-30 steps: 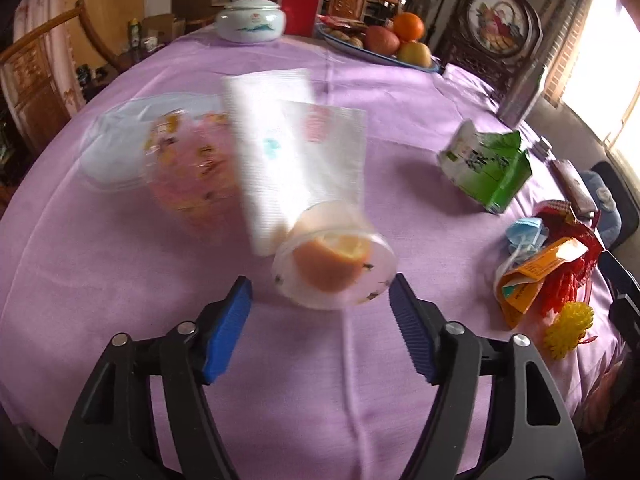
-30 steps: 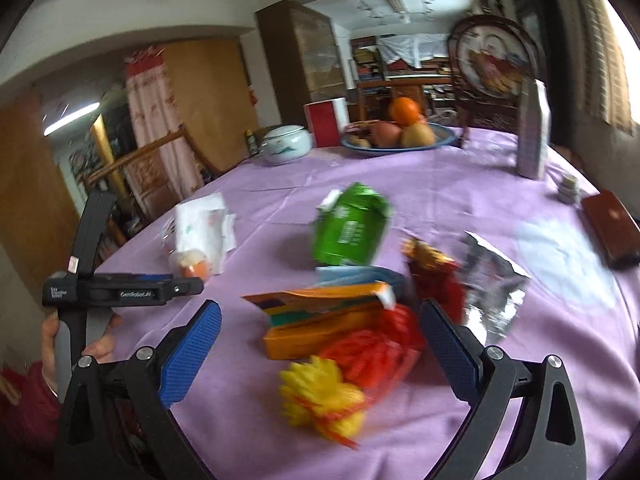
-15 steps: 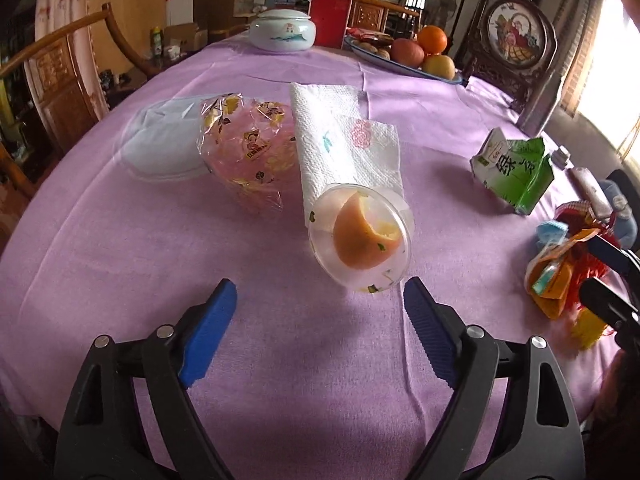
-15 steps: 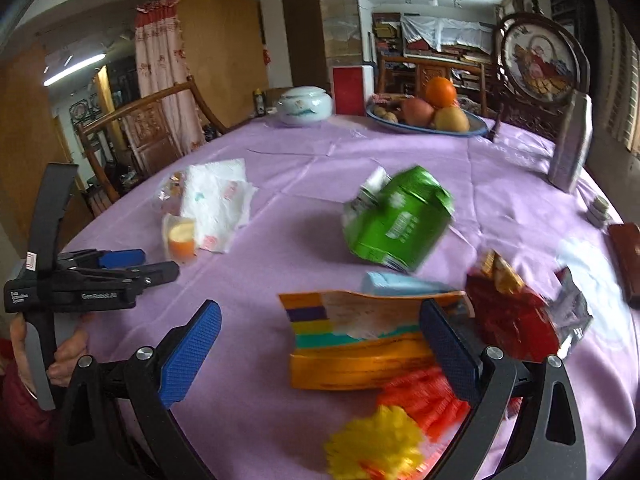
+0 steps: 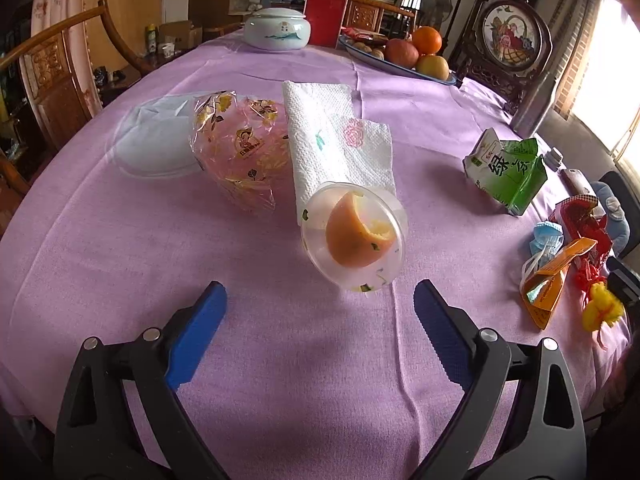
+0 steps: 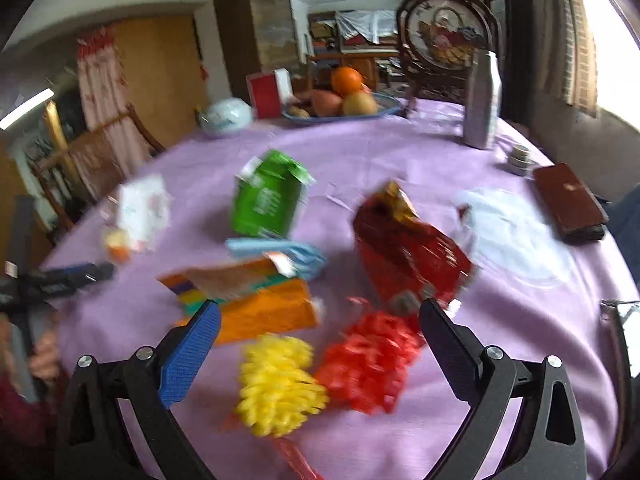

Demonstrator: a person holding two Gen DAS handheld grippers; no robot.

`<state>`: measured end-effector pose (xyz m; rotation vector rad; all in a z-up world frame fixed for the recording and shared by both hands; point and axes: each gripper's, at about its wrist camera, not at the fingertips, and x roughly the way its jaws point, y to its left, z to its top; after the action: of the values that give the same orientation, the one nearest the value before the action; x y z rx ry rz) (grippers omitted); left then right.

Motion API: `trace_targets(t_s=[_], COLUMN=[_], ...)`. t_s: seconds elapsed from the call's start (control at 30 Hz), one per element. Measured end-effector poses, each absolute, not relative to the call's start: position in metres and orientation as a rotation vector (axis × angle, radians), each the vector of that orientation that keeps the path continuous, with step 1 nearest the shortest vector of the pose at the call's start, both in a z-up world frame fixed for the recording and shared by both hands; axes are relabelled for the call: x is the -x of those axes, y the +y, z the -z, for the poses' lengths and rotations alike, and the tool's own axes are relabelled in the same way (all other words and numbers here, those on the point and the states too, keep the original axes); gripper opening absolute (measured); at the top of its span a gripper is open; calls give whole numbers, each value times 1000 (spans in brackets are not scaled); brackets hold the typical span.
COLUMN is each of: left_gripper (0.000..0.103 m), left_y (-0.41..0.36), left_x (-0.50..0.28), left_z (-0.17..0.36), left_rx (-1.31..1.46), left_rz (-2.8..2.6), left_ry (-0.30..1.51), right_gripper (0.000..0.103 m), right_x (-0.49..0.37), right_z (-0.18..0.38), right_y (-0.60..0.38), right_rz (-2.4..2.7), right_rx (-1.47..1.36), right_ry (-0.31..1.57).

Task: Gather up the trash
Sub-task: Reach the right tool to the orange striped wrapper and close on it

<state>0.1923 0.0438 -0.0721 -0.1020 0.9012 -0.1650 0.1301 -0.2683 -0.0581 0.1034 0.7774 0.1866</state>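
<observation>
Left gripper (image 5: 320, 308) fingers spreading, nothing between; plastic cup (image 5: 354, 236) with orange peel lies just beyond on desk (image 5: 280, 380), touching paper towel (image 5: 340, 140). Right gripper (image 6: 320, 320) fingers spread above yellow-red mesh (image 6: 320, 376)

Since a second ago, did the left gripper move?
Yes. The left gripper is opening, jaws spreading away from the cup lying just beyond them.

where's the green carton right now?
In the right wrist view the green carton lies on the purple tablecloth, left of centre, just behind the blue face mask and left of the red wrapper. The left wrist view shows it far right.
</observation>
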Motion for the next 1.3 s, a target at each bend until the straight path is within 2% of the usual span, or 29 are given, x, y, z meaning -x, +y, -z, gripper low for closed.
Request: trace_targets(t_s=[0.3,0.53,0.7,0.83,1.03,1.3], left_gripper=[93,95,95,95,95,95], left_y=[48,53,55,55,56,58], left_x=[-192,-192,-191,-191,-190,-189], left_z=[72,71,71,71,70,70], left_rx=[131,166,178,178,188,196], left_rz=[186,213,219,219,224,230], left_ry=[892,883,879,879,874,872], right_gripper=[97,97,97,97,97,97], right_x=[-157,-174,-164,-148,-150,-141], right_z=[58,69,71,59,68,74], right_y=[-203,-209,-175,-163,-175,-133], right_rz=[-226,-222,-528,-551,-500,-569], right_rx=[128,55,-26,30,36,195], right_ry=[781,863,911,852,905,908])
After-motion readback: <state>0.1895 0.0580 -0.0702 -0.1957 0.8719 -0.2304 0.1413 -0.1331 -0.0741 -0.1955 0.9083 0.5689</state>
